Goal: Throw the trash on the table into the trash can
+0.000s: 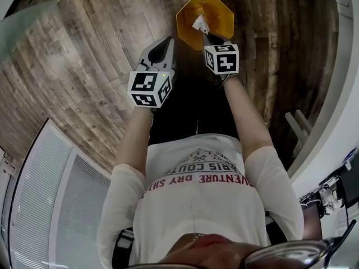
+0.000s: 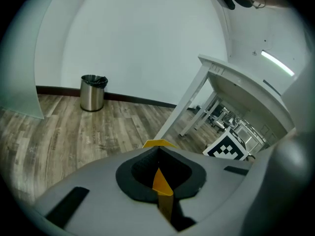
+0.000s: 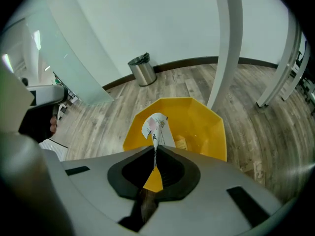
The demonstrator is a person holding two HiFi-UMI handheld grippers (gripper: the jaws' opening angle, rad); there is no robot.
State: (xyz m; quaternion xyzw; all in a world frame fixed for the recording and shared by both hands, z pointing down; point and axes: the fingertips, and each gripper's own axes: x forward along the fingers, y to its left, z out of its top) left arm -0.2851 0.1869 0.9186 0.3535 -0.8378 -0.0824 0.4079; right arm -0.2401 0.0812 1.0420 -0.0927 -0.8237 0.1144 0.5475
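A yellow trash can (image 1: 217,11) stands open on the wooden floor in front of me. My right gripper (image 1: 204,35) hangs just over its near rim, shut on a crumpled white paper scrap (image 1: 199,23). In the right gripper view the scrap (image 3: 155,124) sticks up from the closed right gripper (image 3: 155,150), with the can's yellow inside (image 3: 199,124) behind it and a small bit of trash lying in it. My left gripper (image 1: 168,42) is to the left of the can. Its jaws meet in the left gripper view, the left gripper (image 2: 157,150) holds nothing, and the can's rim (image 2: 158,143) peeks over them.
A steel bin (image 3: 142,69) stands by the far wall, also in the left gripper view as a steel bin (image 2: 92,92). A white table leg (image 3: 227,43) rises right behind the yellow can. A white table (image 2: 236,82) stands at right. A white louvred panel (image 1: 50,189) is at my left.
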